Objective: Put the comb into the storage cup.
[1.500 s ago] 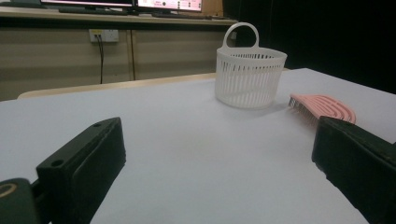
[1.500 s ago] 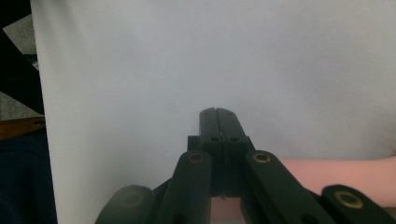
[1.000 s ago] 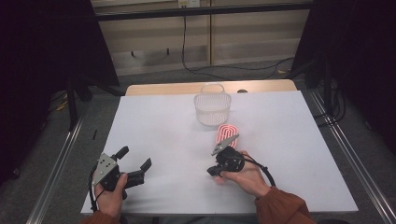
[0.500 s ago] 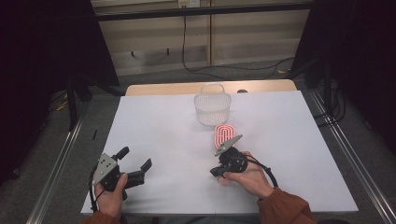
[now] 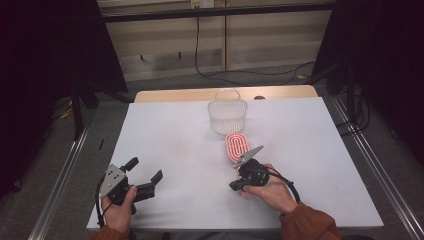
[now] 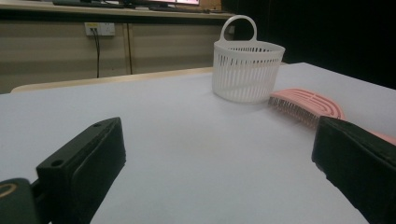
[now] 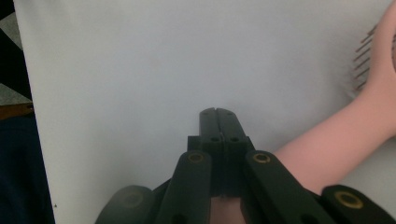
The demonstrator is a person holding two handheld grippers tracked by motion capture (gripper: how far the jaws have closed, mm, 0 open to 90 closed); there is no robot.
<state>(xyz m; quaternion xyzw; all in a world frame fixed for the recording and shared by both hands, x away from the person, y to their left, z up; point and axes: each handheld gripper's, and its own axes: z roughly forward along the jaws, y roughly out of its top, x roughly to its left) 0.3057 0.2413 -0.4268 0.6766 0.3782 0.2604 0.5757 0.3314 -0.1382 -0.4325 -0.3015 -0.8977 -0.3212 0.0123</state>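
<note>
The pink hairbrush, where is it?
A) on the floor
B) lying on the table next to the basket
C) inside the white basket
B: the pink hairbrush lies on the white table just in front of the white basket, not in it.

pink brush (image 7: 369, 93) cut off at edge, handle blurred

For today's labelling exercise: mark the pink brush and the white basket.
pink brush (image 5: 236, 146), high view, middle of its slotted back
white basket (image 6: 246, 70), left gripper view, middle of its slatted wall
</note>
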